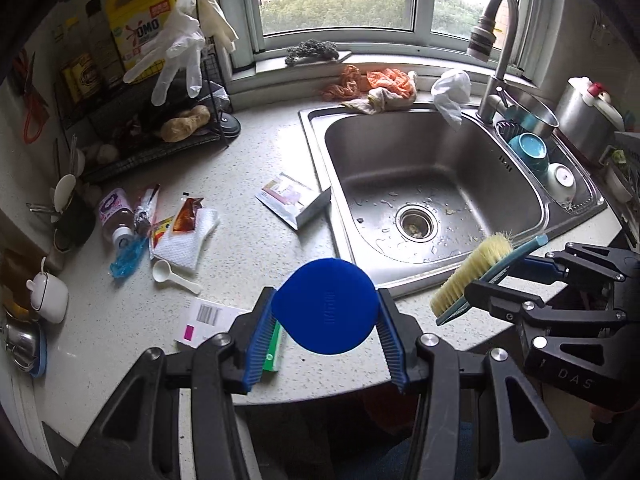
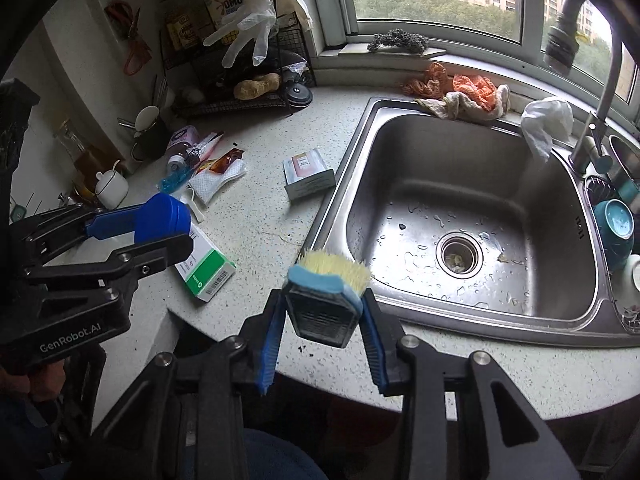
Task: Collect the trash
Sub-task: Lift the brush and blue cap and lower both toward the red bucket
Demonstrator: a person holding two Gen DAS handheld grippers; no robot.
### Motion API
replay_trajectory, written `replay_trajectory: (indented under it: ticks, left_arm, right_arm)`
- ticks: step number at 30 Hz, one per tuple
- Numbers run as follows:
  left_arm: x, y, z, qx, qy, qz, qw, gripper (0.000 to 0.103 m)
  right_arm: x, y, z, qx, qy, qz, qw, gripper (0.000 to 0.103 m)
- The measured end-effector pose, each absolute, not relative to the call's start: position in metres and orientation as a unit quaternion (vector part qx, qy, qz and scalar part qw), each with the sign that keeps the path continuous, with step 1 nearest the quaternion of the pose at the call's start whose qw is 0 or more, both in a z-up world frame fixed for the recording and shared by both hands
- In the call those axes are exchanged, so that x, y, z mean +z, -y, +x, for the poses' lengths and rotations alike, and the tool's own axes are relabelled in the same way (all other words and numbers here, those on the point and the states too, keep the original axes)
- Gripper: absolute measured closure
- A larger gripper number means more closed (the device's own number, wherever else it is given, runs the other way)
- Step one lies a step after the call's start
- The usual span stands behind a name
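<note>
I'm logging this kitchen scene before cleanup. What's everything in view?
Sink: 1, steel, right of counter.
Faucet: 1, grey, behind sink.
Box: 1, white-pink, counter by sink.
Green box: 1, white-green, counter's front edge.
Wrappers: several, mixed, left counter.
Spoon: 1, white, near wrappers.
Rags: several, orange-beige, behind sink.
Gloves: 2, white, on rack.
Bowls: 2, teal and white, drainer.
Left gripper: holds blue dustpan.
Right gripper: holds brush.

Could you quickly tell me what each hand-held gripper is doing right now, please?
Left hand-held gripper: closed on a blue dustpan by its handle end.
Right hand-held gripper: closed on a brush with pale bristles.
</note>
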State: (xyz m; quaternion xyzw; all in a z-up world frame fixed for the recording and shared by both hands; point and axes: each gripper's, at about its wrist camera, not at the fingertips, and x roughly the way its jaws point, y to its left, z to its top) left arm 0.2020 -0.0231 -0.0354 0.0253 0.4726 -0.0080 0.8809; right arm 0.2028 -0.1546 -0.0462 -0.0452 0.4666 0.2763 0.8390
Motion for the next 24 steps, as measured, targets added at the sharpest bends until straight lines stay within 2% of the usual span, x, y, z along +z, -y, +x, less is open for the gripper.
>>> replay_trajectory:
  ticks: [9, 24]
  left_arm:
    - [-0.055, 0.101, 0.141, -0.044, -0.483, 0.043, 0.873, 0.057]
    - [-0.130, 0.179, 0.107, -0.122, -0.544, 0.054, 0.828, 0.057]
  right_arm:
    - [-0.052, 0.221, 0.130, 0.247, -0.469, -0.027, 0.847, 0.068]
    - [-0.116, 0.285, 0.083, 0.179, -0.537, 0.039, 0.824, 0.068]
